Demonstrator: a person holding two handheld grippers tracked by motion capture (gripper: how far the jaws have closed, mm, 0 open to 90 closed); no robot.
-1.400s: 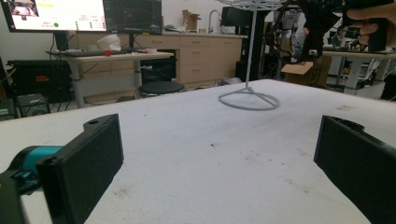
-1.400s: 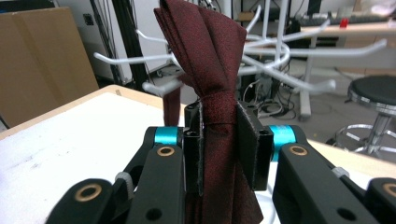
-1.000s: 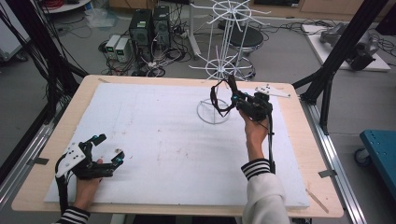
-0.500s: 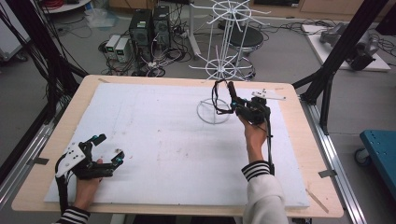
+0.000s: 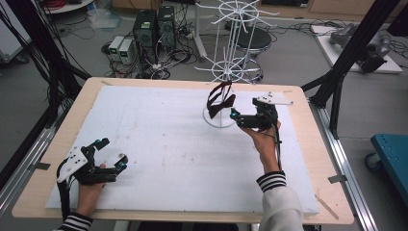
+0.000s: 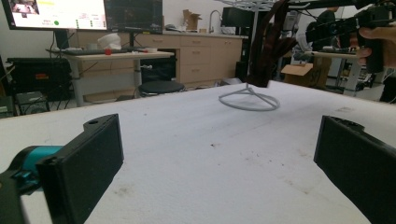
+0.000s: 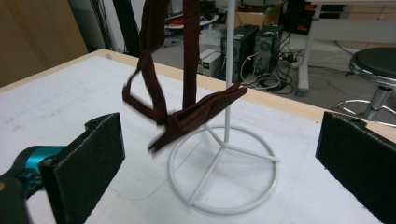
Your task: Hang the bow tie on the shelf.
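My right gripper [image 5: 234, 117], jaws just sprung wide and empty, is hovering just right of the dark strap [image 5: 220, 102], which is dangling lengthwise from the far white rack [image 5: 230, 67]; my left gripper [image 5: 113, 153] is resting spread, well apart

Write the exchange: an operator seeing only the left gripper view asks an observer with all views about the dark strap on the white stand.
Operator: Is the right gripper gripping the strap?
Observer: No. The right gripper has just been opening its jaws; the strap hangs free ahead of them, untouched by the pads.
Operator: Where does it hang from?
Observer: From the white stand, near its lower ring of hooks, above the round base.
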